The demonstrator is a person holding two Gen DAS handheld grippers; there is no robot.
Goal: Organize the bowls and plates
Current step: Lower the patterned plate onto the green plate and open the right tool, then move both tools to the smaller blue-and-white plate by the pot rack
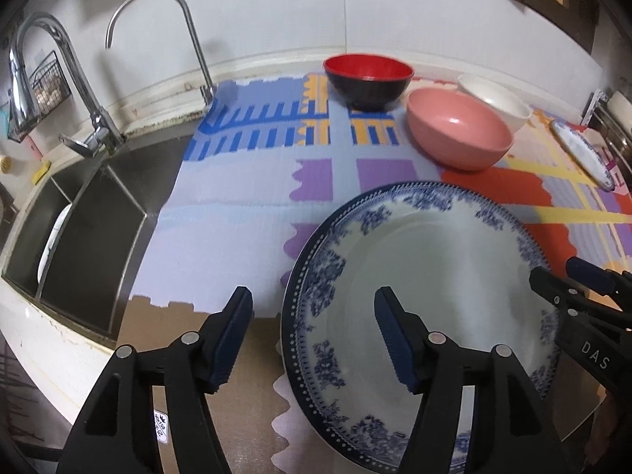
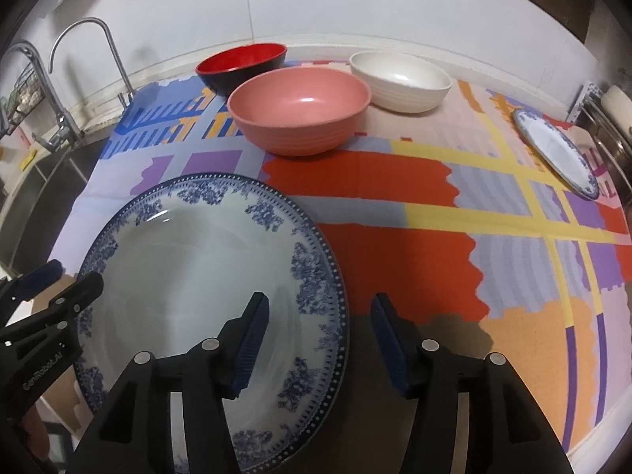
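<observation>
Large round white ceramic plate (image 2: 189, 276) bore blue floral rim, dotted navy edge. Round bowls: red inside, black outside (image 2: 243, 65); salmon pink (image 2: 300, 112); ribbed cream white (image 2: 401, 81). Patchwork cloth (image 2: 395, 213) showed red, lilac, purple, yellow, orange, blue blocks.

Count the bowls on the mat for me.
3: red-and-black bowl at the back left, pink bowl in front of it, white bowl at the back right. None look hidden.

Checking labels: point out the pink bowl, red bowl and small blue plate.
pink bowl (image 2: 304, 98), right wrist view, inner floor.
red bowl (image 1: 365, 67), left wrist view, red inside.
small blue plate (image 2: 553, 146), right wrist view, white centre.
</observation>
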